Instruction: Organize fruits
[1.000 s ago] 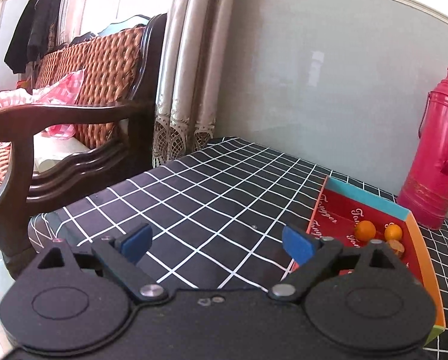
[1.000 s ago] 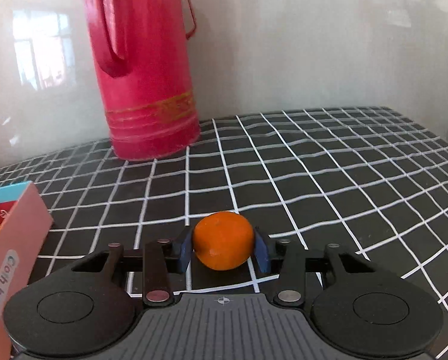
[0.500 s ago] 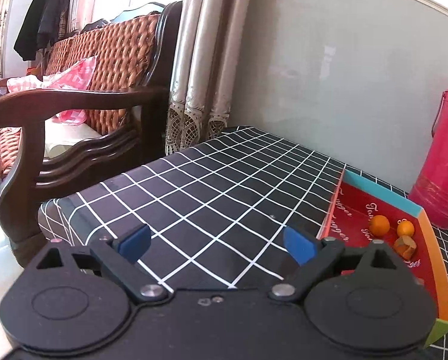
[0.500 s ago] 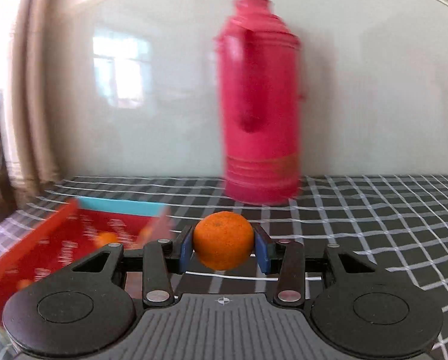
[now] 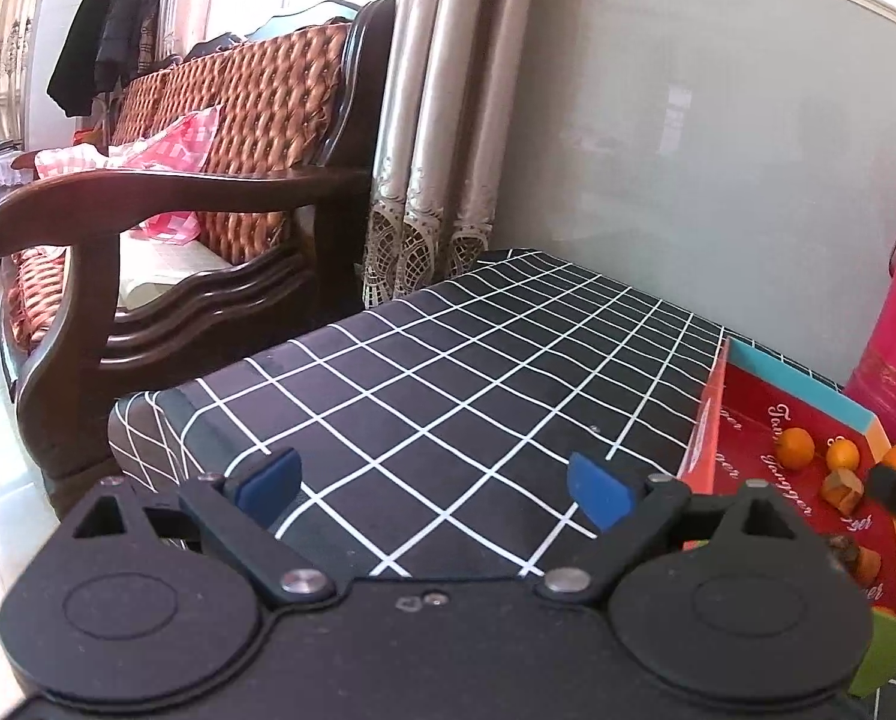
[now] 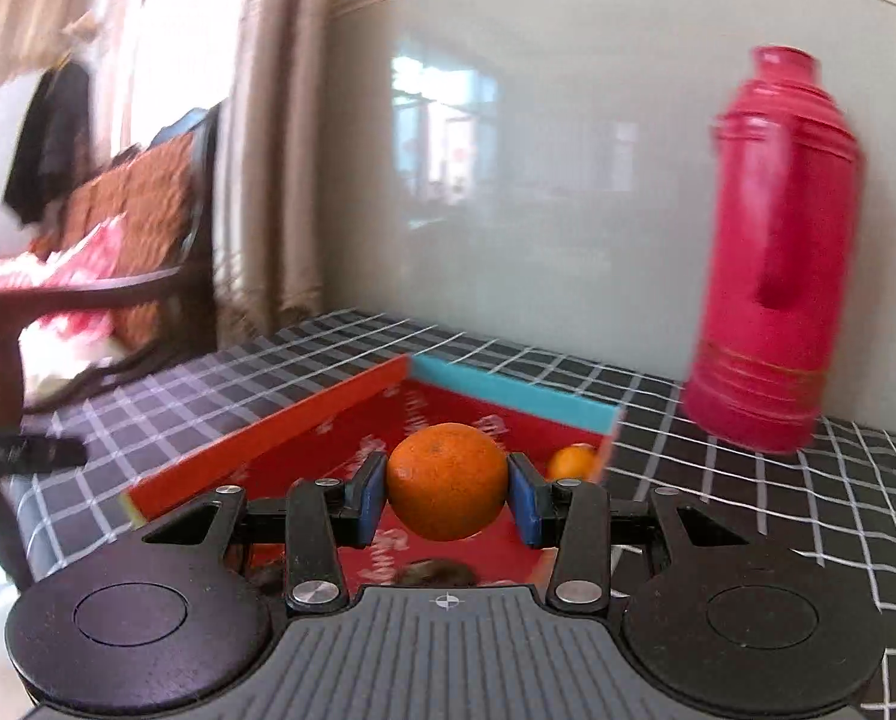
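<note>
**Orange held above a red fruit box**

While it is gripped between the two blue pads of the right gripper (image 6: 448,492), an orange (image 6: 447,481) is seen held just over the open red box (image 6: 280,426), whose far wall is turquoise. The pads are pressed against the fruit's left and right sides. Behind the orange, a smaller orange fruit (image 6: 571,461) is seen lying inside the box near the far right corner. Something dark and brownish is partly shown at the box floor below the gripper, too hidden to be identified.

A tall pink thermos flask (image 6: 775,252) is stood upright on the black tablecloth with white grid lines (image 6: 748,510), to the right of the box and close to the pale wall.

In the left wrist view, the left gripper (image 5: 433,483) is held with its blue pads spread wide apart and nothing between them, over the tablecloth beside the box. Two small orange fruits (image 5: 796,448) are visible on the red floor. A wooden sofa (image 5: 208,192) is seen beyond the table edge.
</note>
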Tool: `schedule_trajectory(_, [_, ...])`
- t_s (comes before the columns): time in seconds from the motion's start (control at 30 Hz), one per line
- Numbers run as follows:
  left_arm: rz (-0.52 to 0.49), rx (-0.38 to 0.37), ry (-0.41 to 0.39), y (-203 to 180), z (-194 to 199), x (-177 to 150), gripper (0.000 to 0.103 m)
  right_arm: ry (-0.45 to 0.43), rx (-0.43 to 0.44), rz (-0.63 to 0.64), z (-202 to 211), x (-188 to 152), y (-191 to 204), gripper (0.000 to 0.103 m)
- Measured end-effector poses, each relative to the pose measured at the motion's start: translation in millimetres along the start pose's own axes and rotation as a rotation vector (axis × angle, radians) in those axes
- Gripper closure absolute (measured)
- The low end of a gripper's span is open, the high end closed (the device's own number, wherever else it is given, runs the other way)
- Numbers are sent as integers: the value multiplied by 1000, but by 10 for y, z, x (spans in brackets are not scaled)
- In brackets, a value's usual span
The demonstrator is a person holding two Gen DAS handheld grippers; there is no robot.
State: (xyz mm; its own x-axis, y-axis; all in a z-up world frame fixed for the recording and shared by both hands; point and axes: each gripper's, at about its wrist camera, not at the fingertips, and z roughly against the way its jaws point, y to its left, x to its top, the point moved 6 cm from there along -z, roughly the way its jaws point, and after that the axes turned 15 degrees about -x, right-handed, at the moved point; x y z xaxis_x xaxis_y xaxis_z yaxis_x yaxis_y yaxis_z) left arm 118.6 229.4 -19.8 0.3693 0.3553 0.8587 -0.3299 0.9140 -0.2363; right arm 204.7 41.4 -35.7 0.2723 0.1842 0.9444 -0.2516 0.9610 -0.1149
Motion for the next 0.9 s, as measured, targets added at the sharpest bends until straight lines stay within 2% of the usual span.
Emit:
schedule_trajectory(0.1, [9,2,-1,33,6,4,14,10,12,38,-50,-52,142,60])
schedule_trajectory(0.2, [12,2,-3,55,12,10,14,-19,-7,75,-6,-58,192,59])
schedule_trajectory(0.23, [11,2,-4,52,13,11,14,-23,-15,82,-7,-62,199,55])
schedule_trajectory(0.3, [10,-1,-3,45,7,16,14,-39,-35,70,13,-62,171,25])
schedule_trajectory(0.47, [-9,-7,-14,-36,20,40,14,-96,-97,17,131,23,0,20])
schedule_trajectory(0.57, [-39,-17,-28,-125,49,61,12,-84,-132,-12,177,29,-116,2])
schedule_trajectory(0.63, [-53,-38,-38,-193,90,76,11,-73,-139,-21,241,36,-175,0])
schedule_trajectory(0.77, [-86,-113,-29,-423,230,91,9,4,-143,-46,454,37,-287,0])
schedule_trajectory(0.9, [-127,-161,-42,-675,578,125,6,64,-169,-83,808,49,-404,0])
